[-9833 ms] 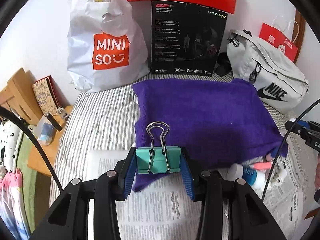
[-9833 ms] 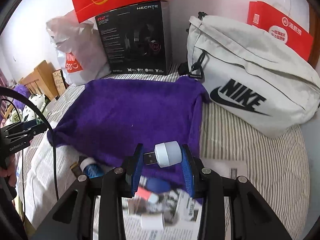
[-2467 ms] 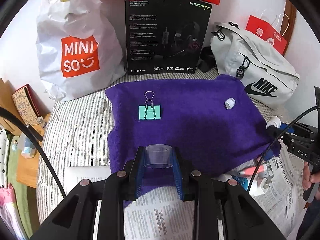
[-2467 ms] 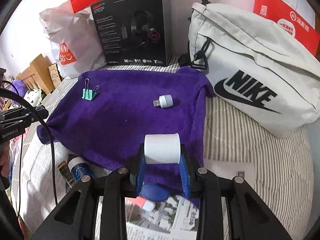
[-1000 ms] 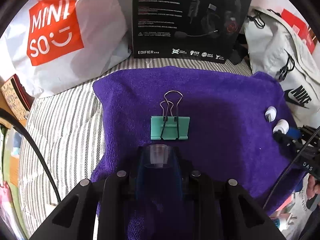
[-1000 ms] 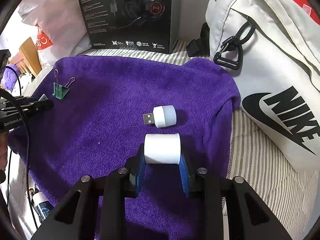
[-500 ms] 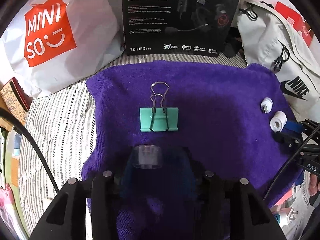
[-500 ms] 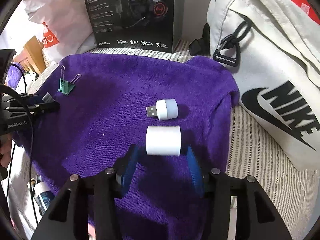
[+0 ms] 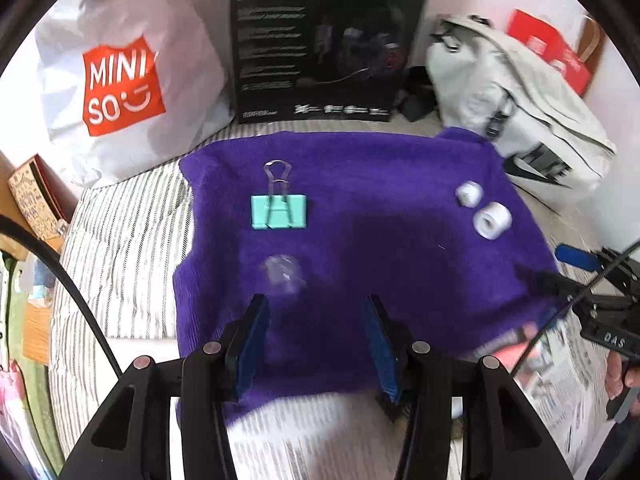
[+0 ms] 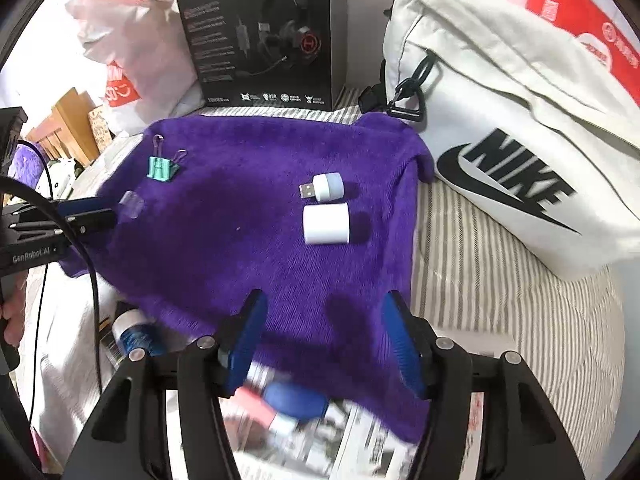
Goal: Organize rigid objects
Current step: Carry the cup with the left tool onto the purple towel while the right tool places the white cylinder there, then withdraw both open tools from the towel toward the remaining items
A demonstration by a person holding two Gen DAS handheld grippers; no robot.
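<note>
Both grippers stand spread and empty over the towel [image 9: 380,208]; the right gripper [image 10: 324,336] is opening wider, the left gripper [image 9: 316,320] holds nothing. On the towel the clip [image 9: 279,211] lies near its left edge, the clear cap [image 9: 283,272] just below it; the white cylinder [image 10: 326,224] lies beside the USB light [image 10: 326,187] toward its right side

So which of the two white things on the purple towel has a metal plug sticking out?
The smaller one, the USB light, farther from the right claw. Its silver plug points left. The plain white cylinder beside it has none.
</note>
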